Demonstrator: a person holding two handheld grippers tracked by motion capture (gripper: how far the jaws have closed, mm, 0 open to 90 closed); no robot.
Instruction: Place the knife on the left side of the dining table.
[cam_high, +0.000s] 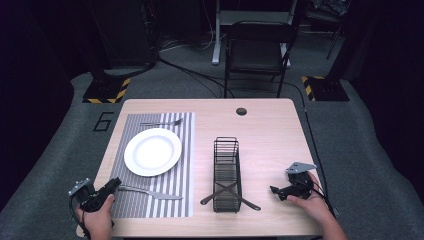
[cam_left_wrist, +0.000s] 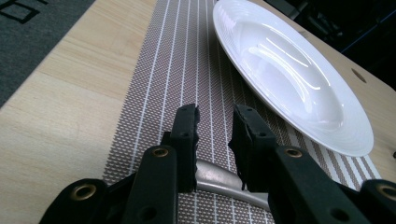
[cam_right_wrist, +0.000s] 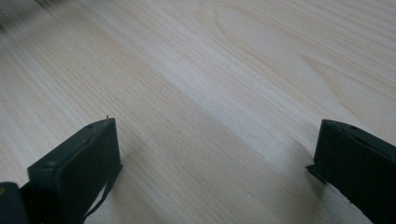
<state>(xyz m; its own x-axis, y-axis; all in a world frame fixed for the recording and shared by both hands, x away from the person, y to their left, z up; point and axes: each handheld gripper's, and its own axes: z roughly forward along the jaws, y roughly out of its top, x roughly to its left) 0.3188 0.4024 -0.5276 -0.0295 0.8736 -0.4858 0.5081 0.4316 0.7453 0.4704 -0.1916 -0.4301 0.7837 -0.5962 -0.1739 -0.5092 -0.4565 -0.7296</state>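
So the left gripper (cam_left_wrist: 214, 140) is sitting with its 2 black jaws only a little apart, straddling the handle end of a knife (cam_left_wrist: 219, 179) on the placemat (cam_left_wrist: 187, 60). Can't really tell if the pads are actually pinching the handle or just flanking it; the smooth, brushed-metal handle is running crosswise behind the jaw tips, down at their base. The pads are looking chunky and rubbery, with chipped edges.

From the high view that knife (cam_high: 150, 192) is lying flat on the near part of the placemat, blade pointing right toward the rack, handle end at the left gripper (cam_high: 114, 184). It's a plain silvery table knife, slim and slightly curved.

The placemat is a woven, grey-brown rectangle with thin white stripes. Sitting on it just beyond the jaws is a glossy white round plate (cam_left_wrist: 299, 79) with a shallow well, and a fork (cam_high: 162, 122) is lying at the mat's far edge.

The right gripper (cam_right_wrist: 217, 154) is resting with its jaws wide apart, nothing between them but pale wood-grain table (cam_right_wrist: 233, 70). In the high view it (cam_high: 278, 191) is sitting near the right edge, pointing left.

Between the 2 grippers a black wire rack (cam_high: 227, 172) is standing, long and narrow, with 2 dark utensils (cam_high: 250, 204) crossing under its near end.
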